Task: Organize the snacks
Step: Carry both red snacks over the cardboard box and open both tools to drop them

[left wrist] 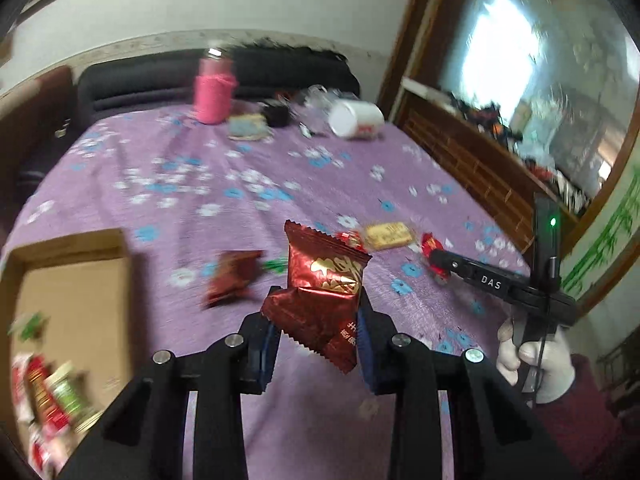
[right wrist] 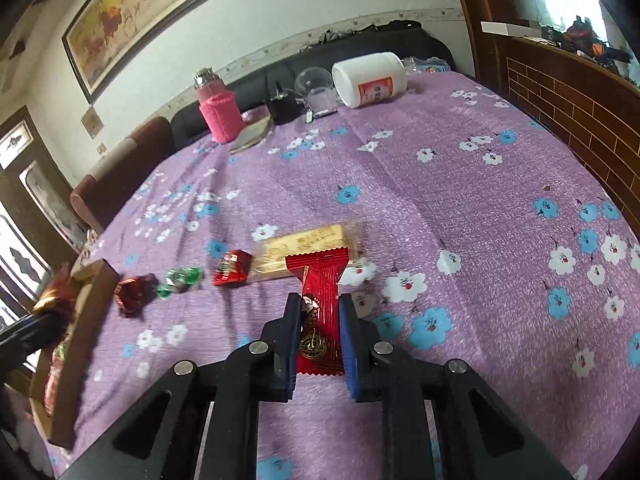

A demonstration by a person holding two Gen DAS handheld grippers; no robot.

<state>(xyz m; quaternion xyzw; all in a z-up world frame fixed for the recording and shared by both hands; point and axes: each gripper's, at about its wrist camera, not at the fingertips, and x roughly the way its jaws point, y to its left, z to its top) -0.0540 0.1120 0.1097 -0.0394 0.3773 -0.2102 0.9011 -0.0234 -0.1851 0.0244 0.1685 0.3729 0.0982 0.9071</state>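
The left gripper (left wrist: 320, 312) pointed down at a slant over the purple flower-printed cloth (left wrist: 248, 168), its jaws closed on a crinkled dark-red foil snack packet with gold lettering (left wrist: 320, 300), lifted clear of the cloth. The right gripper (right wrist: 320, 320) slanted down likewise, its jaws clamped on a glossy bright-red wrapped snack with a gold emblem (right wrist: 320, 312); whether that packet touched the cloth could not be told.

Just beyond the bright-red snack lay a flat gold-wrapped bar (right wrist: 308, 252); left of the bar sat a small red wrapped sweet (right wrist: 231, 270), a green twisted candy (right wrist: 180, 279) and a dark-red foil packet (right wrist: 134, 294). Further left stood the shallow brown cardboard box (right wrist: 84, 312), holding red and green packets.

Only the left wrist view showed the box's open inside (left wrist: 76, 308) and a white-gloved hand (left wrist: 536, 360) holding the right gripper's black handle. Only the right wrist view showed a framed painting (right wrist: 148, 4) on the wall. Far beyond the bar were a pink knit-sleeved bottle (right wrist: 218, 112) and a white plastic jar lying on its side (right wrist: 370, 78).
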